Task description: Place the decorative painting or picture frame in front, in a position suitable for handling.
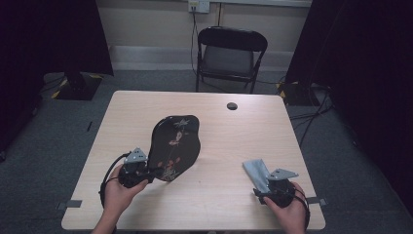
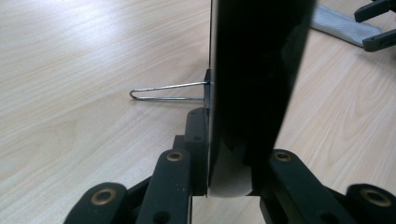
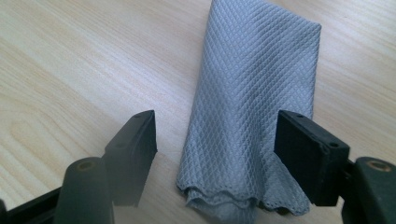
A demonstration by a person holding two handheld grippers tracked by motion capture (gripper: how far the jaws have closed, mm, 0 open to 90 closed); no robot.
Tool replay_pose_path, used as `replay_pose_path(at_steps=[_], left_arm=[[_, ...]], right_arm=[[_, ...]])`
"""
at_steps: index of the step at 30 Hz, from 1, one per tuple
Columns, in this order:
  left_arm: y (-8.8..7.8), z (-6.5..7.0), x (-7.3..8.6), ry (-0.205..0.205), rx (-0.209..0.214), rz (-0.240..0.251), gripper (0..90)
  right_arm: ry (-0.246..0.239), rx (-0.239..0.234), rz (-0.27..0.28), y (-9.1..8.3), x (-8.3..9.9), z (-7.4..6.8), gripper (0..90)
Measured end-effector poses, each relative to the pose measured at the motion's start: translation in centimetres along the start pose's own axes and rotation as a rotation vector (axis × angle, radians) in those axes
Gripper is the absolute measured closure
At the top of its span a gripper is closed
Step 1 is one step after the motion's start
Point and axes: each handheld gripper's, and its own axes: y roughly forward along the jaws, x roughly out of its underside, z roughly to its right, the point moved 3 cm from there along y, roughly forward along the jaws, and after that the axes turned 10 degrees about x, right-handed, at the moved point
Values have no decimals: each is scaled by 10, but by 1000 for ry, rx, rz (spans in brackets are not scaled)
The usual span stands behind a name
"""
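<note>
two items are in play on the pale wood-grain tabletop: a glossy black lacquered plaque with a painted floral motif and a folded grey waffle-weave cloth. the left gripper has its jaws pinching the plaque's lower edge, holding it tilted up from the tabletop at front left; a thin wire stand juts from its back, and whether the loop touches the wood cannot be told. the right gripper has its jaws spread wide, one either side of the cloth's near end at front right, the pads not pressing on it. judgement: the work in hand looks like wiping the plaque, with the cloth not yet secured. risks noted: the grip is narrow and sits on one edge of a slick surface, so the plaque could pivot or slip out if the hand tilts; the jaws may close on the top fold alone, letting the cloth unfold when lifted; wiping pressure against the raised plaque could lever it loose or bend the wire stand.
</note>
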Motion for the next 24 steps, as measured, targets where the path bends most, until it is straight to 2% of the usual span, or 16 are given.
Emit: replay_pose_path(at_steps=[3, 10, 13, 16, 21, 23, 24], left_arm=[[0, -1, 0, -11, -2, 5, 749], [-10, -1, 3, -30, -11, 31, 654], [-12, 0, 3, -20, -23, 30, 623], [-11, 0, 3, -19, -31, 29, 595], [-11, -3, 4, -16, -36, 18, 543], [-11, -4, 4, -14, -44, 13, 524], [-11, -4, 4, -17, -38, 14, 529]], right_arm=[[-1, -3, -10, 1, 0, 0, 307], [34, -12, -19, 0, 4, 5, 361], [54, 0, -2, -2, 1, 8, 377], [60, 36, 14, -2, -4, 12, 377], [64, 52, 1, 4, -11, 14, 380], [81, 56, -9, 8, -11, 17, 392], [96, 40, -11, 10, -11, 17, 411]])
